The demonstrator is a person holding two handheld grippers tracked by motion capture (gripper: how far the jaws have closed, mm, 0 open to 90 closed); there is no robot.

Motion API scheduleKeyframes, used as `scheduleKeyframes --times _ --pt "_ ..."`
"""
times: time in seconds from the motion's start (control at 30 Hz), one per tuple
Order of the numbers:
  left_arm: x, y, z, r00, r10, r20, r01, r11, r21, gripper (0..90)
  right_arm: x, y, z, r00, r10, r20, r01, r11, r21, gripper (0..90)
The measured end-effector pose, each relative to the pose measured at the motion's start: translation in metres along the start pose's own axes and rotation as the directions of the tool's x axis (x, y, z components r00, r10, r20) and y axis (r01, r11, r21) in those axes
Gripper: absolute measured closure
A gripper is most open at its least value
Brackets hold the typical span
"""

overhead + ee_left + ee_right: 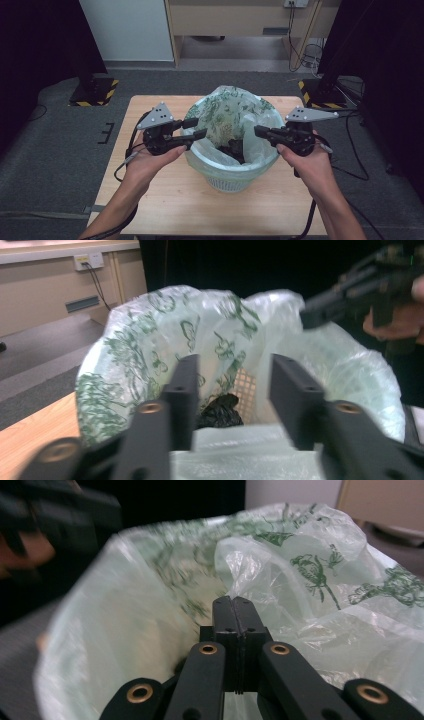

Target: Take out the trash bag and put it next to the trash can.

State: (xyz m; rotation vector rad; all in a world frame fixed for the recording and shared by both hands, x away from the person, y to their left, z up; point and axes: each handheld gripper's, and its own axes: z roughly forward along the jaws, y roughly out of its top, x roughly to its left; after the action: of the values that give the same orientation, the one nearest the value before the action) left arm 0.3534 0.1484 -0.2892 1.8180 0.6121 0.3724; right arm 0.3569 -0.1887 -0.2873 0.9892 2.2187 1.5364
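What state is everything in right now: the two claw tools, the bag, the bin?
Left gripper: open, jaws apart at the bag's rim, gripping nothing.
Right gripper: jaws pressed together at the opposite rim; whether plastic is pinched between them I cannot tell.
Plastic bag: open-mouthed, lining the bin, far side standing up crumpled.
White bin: upright on the table.
Dark object: lying at the bottom of the bag.

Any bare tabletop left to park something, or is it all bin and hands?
Free: the light wooden table has bare strips along the near edge in front of the white mesh bin, and at both far corners behind the claws. Crowded: the centre, where the green-printed plastic liner bag bulges, the left claw open and the right claw shut at its rim.
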Motion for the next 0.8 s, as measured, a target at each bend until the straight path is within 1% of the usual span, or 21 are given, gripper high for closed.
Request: scheduleKeyframes --times 0.03,0.07,0.1,0.13,0.17,0.2,0.23,0.3,0.33,0.37,0.4,0.47,0.5,0.57,0.63,0.67,0.7,0.73,0.77,0.8 --pt "-0.001 -0.001 0.001 1.0000 0.006 0.003 -0.006 1.0000 0.001 42.8 -0.001 0.002 -0.001 0.9998 0.019 -0.008 -0.019 1.000 -0.009 90.0" --pt "-0.002 -0.001 0.004 0.9992 0.023 0.034 -0.024 0.9997 0.006 35.0 -0.003 0.006 -0.002 0.9991 0.040 -0.011 -0.041 0.999 -0.018 90.0" --pt "-0.002 -0.001 0.004 0.9992 0.023 0.034 -0.024 0.9997 0.006 31.7 -0.003 0.006 -0.002 0.9991 0.040 -0.011 -0.041 0.999 -0.018 90.0" --pt "-0.003 -0.001 0.006 0.9981 0.035 0.050 -0.035 0.9993 0.010 31.7 -0.003 0.007 -0.002 0.9987 0.048 -0.014 -0.049 0.999 -0.024 90.0" --pt "-0.007 -0.001 0.008 0.9956 0.064 0.069 -0.065 0.9977 0.017 26.5 -0.004 0.009 -0.003 0.9974 0.068 -0.025 -0.069 0.997 -0.037 90.0" --pt "-0.007 -0.001 0.008 0.9956 0.064 0.069 -0.065 0.9977 0.017 25.2 -0.005 0.011 -0.003 0.9969 0.072 -0.032 -0.073 0.996 -0.045 90.0" --pt "-0.009 -0.001 0.010 0.9940 0.077 0.077 -0.079 0.9966 0.024 25.2 -0.005 0.011 -0.003 0.9969 0.072 -0.032 -0.073 0.996 -0.045 90.0" --pt "-0.012 -0.001 0.013 0.9895 0.101 0.103 -0.106 0.9934 0.043 21.9 -0.005 0.013 -0.005 0.9968 0.073 -0.033 -0.075 0.996 -0.055 90.0" --pt "-0.015 -0.001 0.017 0.9826 0.128 0.134 -0.137 0.9889 0.058 20.7 -0.004 0.017 -0.006 0.9971 0.072 -0.026 -0.074 0.995 -0.067 90.0" --pt "-0.016 -0.002 0.019 0.9804 0.134 0.144 -0.144 0.9877 0.062 20.7 -0.004 0.019 -0.007 0.9970 0.072 -0.027 -0.074 0.995 -0.070 90.0" --pt "-0.016 -0.002 0.019 0.9804 0.134 0.144 -0.144 0.9877 0.062 20.1 -0.004 0.019 -0.007 0.9970 0.072 -0.027 -0.074 0.995 -0.070 90.0" --pt "-0.017 -0.003 0.022 0.9741 0.140 0.178 -0.156 0.9847 0.078 18.9 -0.004 0.022 -0.008 0.9969 0.075 -0.024 -0.077 0.994 -0.081 90.0" --pt "-0.017 -0.004 0.023 0.9724 0.145 0.183 -0.162 0.9833 0.083 18.8 -0.004 0.025 -0.009 0.9966 0.079 -0.024 -0.080 0.993 -0.086 90.0" --pt "-0.017 -0.007 0.025 0.9677 0.143 0.208 -0.164 0.9825 0.088 18.2 -0.003 0.031 -0.010 0.9967 0.079 -0.019 -0.080 0.992 -0.095 90.0" --pt "-0.017 -0.008 0.025 0.9671 0.136 0.215 -0.157 0.9838 0.086 17.9 -0.003 0.033 -0.011 0.9967 0.079 -0.019 -0.081 0.992 -0.098 90.0" --pt "-0.016 -0.009 0.026 0.9632 0.118 0.242 -0.142 0.9860 0.087 17.1 -0.003 0.038 -0.010 0.9965 0.083 -0.013 -0.084 0.991 -0.102 90.0" --pt "-0.016 -0.009 0.026 0.9632 0.118 0.242 -0.142 0.9860 0.087 16.4 -0.003 0.038 -0.010 0.9965 0.083 -0.013 -0.084 0.991 -0.102 90.0" --pt "-0.016 -0.010 0.026 0.9614 0.113 0.251 -0.138 0.9866 0.087 16.4 -0.002 0.039 -0.009 0.9966 0.081 -0.015 -0.083 0.991 -0.102 90.0" --pt "-0.016 -0.011 0.026 0.9562 0.105 0.273 -0.133 0.9871 0.089 16.2 -0.001 0.043 -0.008 0.9968 0.079 -0.011 -0.080 0.992 -0.102 90.0" --pt "-0.016 -0.011 0.026 0.9562 0.105 0.273 -0.133 0.9871 0.089 15.8 -0.001 0.043 -0.008 0.9968 0.079 -0.011 -0.080 0.992 -0.102 90.0"
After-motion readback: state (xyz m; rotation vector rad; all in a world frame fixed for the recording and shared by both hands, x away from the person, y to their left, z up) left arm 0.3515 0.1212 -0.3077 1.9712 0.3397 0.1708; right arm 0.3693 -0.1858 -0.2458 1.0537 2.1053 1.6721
